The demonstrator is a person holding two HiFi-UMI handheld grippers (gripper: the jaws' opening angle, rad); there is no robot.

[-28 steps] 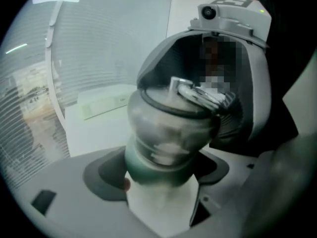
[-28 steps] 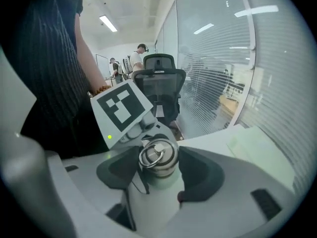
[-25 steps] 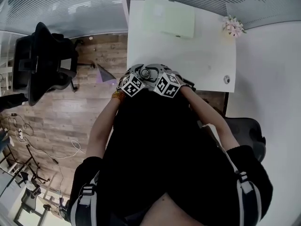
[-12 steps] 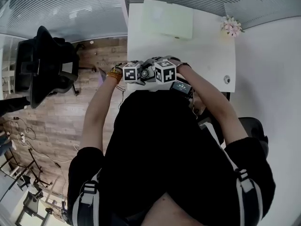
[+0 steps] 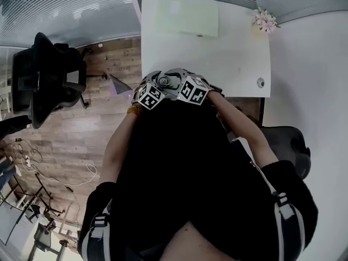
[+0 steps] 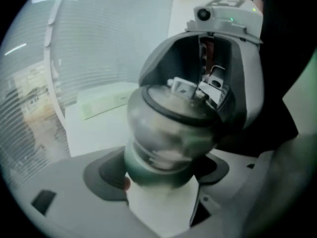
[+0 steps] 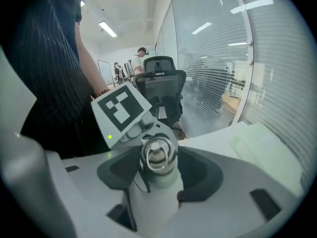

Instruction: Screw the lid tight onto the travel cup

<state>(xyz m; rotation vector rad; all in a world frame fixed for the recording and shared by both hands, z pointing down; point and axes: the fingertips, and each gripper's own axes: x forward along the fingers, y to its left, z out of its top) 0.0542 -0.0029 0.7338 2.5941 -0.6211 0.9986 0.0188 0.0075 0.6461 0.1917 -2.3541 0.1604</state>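
left tongs (image 6: 161, 181), right tongs (image 7: 157, 176) — clamping cup (image 7: 153, 202)

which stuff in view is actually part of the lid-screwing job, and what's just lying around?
In the job: travel cup, its lid, left gripper and right gripper, both closed on the cup.

Lying about: pale green mat and small round fitting on the white table, pink flowers at its far corner, black office chair.
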